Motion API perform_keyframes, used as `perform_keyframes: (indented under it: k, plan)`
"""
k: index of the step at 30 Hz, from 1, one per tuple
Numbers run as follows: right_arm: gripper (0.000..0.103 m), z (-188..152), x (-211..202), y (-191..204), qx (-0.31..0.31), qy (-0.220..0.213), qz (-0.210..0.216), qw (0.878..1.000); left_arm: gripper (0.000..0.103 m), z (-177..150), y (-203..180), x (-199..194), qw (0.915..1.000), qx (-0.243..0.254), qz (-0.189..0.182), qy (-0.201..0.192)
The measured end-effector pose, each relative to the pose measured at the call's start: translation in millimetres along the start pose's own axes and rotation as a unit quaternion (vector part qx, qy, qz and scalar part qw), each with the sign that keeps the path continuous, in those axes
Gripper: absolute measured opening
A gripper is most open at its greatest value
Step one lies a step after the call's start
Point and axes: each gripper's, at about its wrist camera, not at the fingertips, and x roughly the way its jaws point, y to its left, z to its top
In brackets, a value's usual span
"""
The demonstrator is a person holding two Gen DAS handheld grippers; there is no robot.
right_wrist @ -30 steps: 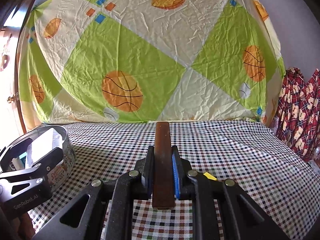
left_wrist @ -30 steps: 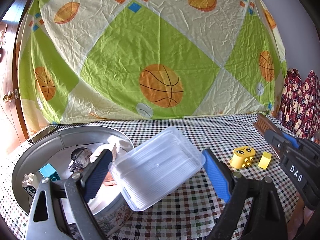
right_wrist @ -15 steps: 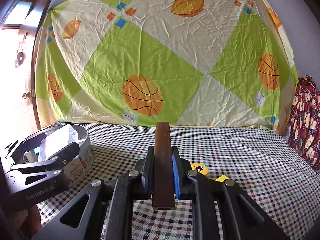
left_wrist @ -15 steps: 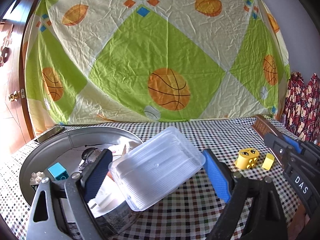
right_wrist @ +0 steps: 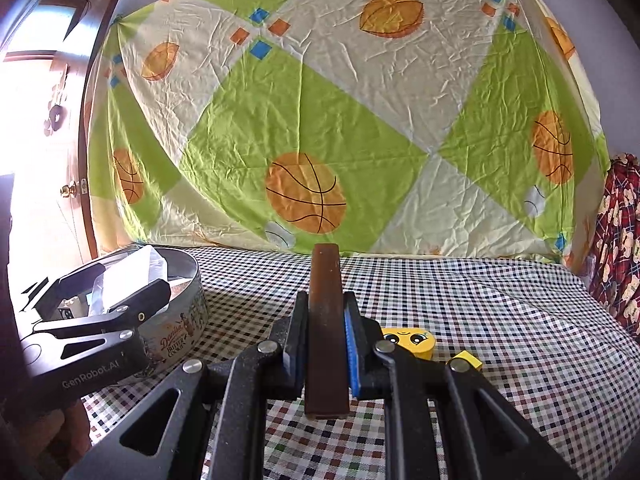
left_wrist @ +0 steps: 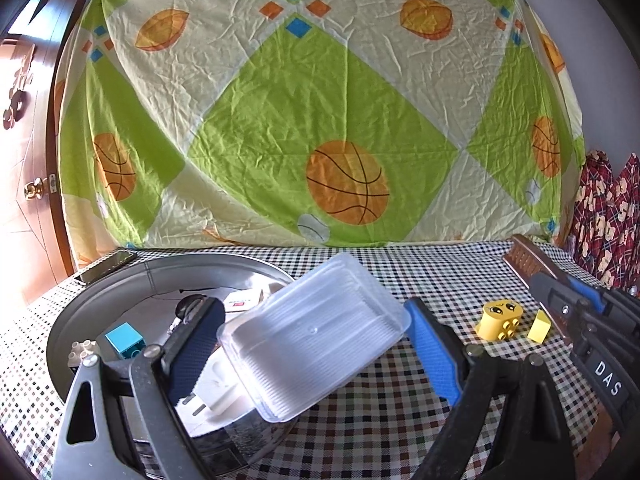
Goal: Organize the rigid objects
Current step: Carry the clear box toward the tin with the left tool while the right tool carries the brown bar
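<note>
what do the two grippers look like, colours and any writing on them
Both are matte black, speckled frames with triangular cut-outs, silver rivets and blue ribbed pads on the fingers. The left gripper reads "GenRobot.AI" in pale letters on its side, seen from the right wrist; the right gripper carries a white "DAS" label. No cables show.

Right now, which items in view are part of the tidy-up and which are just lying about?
Part of the job:
- clear plastic box, held in left hand-held gripper
- brown wooden bar, clamped in right hand-held gripper
- cookie tin
- yellow face block
- small yellow cube

Lying about:
- phone behind the tin
- basketball sheet
- checked tablecloth
</note>
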Motion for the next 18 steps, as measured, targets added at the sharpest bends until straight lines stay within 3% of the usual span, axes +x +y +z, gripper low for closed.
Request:
perform_keyframes:
  k: [18]
  plan:
    - [0.017, 0.7, 0.3, 6.1, 0.0, 0.0, 0.028, 1.0, 0.091, -0.3, 4.0, -2.3, 0.9999, -0.007, 0.006, -0.006]
